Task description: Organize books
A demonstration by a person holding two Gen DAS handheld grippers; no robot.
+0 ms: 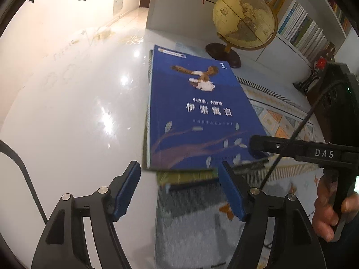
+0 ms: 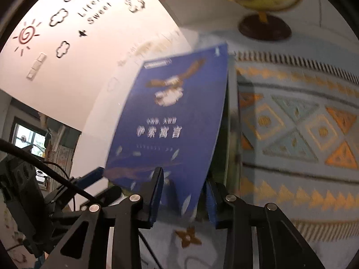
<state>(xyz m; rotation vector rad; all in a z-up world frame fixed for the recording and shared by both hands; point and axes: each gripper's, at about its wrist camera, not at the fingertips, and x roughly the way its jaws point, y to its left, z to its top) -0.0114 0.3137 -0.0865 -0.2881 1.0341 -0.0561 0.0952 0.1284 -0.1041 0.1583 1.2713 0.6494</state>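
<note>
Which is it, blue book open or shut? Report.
Shut: the blue book lies front cover up, no pages showing, on a green book.

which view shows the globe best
The left wrist view: the globe shows whole and sharp on its dark base, by the bookshelf. The right wrist view catches only its blurred lower part and base at the top edge.

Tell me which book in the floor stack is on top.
The blue book with the bird and a "1" on its cover is on top. The green-edged book lies beneath it, only its near edge showing.
</note>
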